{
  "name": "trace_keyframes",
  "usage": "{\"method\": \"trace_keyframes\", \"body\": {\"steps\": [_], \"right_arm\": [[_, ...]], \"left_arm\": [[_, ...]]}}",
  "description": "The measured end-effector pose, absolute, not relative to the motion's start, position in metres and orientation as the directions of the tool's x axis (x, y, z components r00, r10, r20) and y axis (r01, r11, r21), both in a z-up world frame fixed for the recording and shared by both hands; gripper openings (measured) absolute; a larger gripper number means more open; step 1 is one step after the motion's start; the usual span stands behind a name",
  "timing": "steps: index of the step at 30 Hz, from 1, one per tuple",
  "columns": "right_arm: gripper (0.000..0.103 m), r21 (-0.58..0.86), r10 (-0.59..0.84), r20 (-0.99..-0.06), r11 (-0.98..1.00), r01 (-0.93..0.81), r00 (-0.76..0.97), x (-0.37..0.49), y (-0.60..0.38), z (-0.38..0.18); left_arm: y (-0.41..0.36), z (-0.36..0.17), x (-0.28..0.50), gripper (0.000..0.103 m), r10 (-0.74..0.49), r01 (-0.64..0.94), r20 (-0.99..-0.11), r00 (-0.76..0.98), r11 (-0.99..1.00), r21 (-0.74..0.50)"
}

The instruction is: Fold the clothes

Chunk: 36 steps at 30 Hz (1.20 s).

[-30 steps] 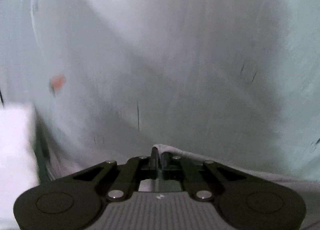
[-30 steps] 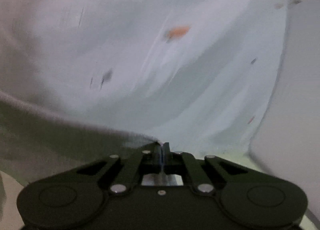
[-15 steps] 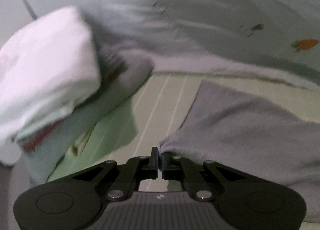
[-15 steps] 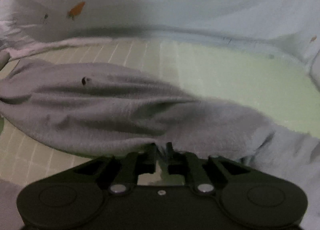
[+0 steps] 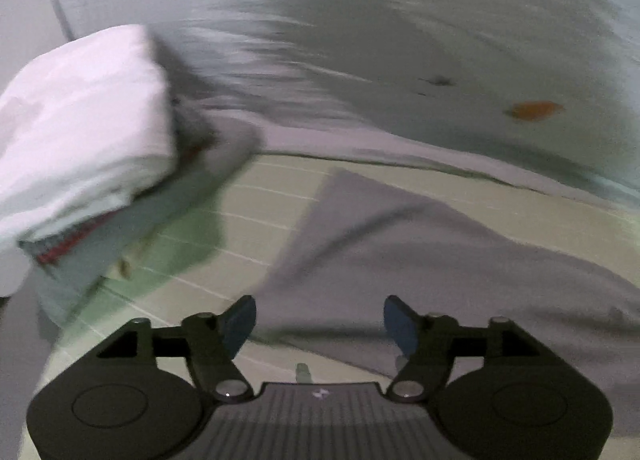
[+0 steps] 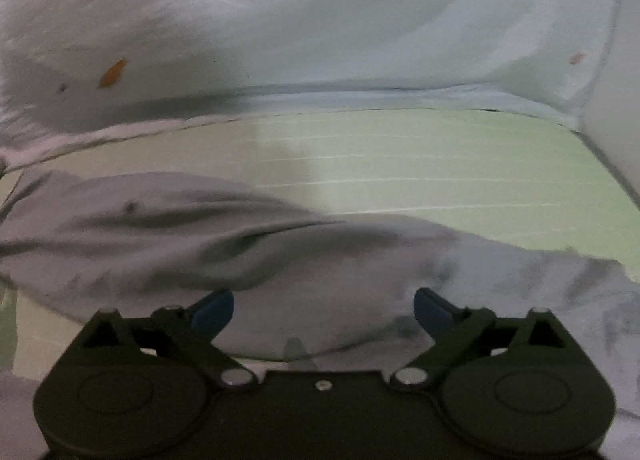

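A grey garment (image 5: 420, 256) lies spread on a pale green gridded mat (image 5: 276, 200). In the left wrist view my left gripper (image 5: 320, 320) is open just above the garment's near edge, holding nothing. In the right wrist view the same grey garment (image 6: 200, 248) lies rumpled across the mat (image 6: 440, 164). My right gripper (image 6: 323, 310) is open over the cloth, empty. The blue pads (image 6: 212, 312) of both grippers show, spread wide apart.
A pale blue sheet with small orange marks (image 5: 440, 40) lies bunched along the mat's far side, also in the right wrist view (image 6: 320, 20). A pile of folded white and light clothes (image 5: 80, 132) sits at the left of the mat.
Both grippers held the grey garment's edge aloft, lowered it onto the mat, then opened and let it go. Both now sit open over the cloth.
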State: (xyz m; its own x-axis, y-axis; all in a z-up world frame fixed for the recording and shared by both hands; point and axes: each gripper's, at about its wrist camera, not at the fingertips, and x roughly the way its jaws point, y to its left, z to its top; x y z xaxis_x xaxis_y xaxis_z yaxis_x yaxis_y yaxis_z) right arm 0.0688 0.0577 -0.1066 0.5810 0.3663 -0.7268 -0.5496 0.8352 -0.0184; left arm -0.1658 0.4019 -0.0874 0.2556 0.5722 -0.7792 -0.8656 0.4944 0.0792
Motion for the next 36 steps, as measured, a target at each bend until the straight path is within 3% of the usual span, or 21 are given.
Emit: {"method": "trace_keyframes", "body": {"steps": [6, 14, 22, 23, 25, 26, 27, 28, 31, 36], "right_arm": [[0.098, -0.024, 0.28, -0.717, 0.905, -0.424, 0.638, 0.096, -0.015, -0.101], [0.098, -0.042, 0.141, -0.735, 0.967, -0.251, 0.664, 0.181, -0.106, -0.111], [0.096, 0.092, 0.185, -0.798, 0.978, -0.187, 0.573, 0.27, -0.14, -0.146], [0.093, 0.1, 0.186, -0.812, 0.978, -0.181, 0.554, 0.274, -0.141, -0.151], [0.073, 0.096, 0.177, -0.823, 0.98, -0.175, 0.54, 0.273, -0.143, -0.156], [0.059, 0.113, 0.202, -0.819, 0.974, -0.194, 0.538, 0.271, -0.145, -0.155], [0.035, 0.135, 0.232, -0.813, 0.967, -0.215, 0.534, 0.269, -0.148, -0.155], [0.03, 0.156, 0.261, -0.806, 0.959, -0.235, 0.531, 0.267, -0.15, -0.155], [0.02, 0.191, 0.318, -0.769, 0.942, -0.276, 0.554, 0.249, -0.158, -0.144], [0.016, 0.18, 0.378, -0.662, 0.918, -0.353, 0.647, 0.19, -0.171, -0.104]], "left_arm": [[0.313, -0.083, -0.122, 0.084, 0.479, -0.757, -0.803, 0.355, 0.651, 0.053], [0.221, -0.075, -0.072, 0.084, 0.436, -0.715, -0.814, 0.383, 0.699, 0.039], [0.172, -0.066, -0.06, 0.084, 0.461, -0.751, -0.825, 0.328, 0.657, 0.069], [0.168, -0.065, -0.06, 0.084, 0.466, -0.756, -0.826, 0.318, 0.65, 0.077], [0.159, -0.064, -0.06, 0.084, 0.476, -0.765, -0.828, 0.297, 0.637, 0.092], [0.156, -0.063, -0.061, 0.084, 0.481, -0.769, -0.828, 0.288, 0.631, 0.099], [0.155, -0.062, -0.062, 0.084, 0.486, -0.773, -0.828, 0.28, 0.626, 0.106], [0.153, -0.061, -0.063, 0.084, 0.489, -0.775, -0.828, 0.275, 0.622, 0.11], [0.148, -0.056, -0.067, 0.084, 0.496, -0.778, -0.823, 0.278, 0.619, 0.109], [0.13, -0.051, -0.074, 0.084, 0.493, -0.746, -0.815, 0.306, 0.656, 0.117]]}}
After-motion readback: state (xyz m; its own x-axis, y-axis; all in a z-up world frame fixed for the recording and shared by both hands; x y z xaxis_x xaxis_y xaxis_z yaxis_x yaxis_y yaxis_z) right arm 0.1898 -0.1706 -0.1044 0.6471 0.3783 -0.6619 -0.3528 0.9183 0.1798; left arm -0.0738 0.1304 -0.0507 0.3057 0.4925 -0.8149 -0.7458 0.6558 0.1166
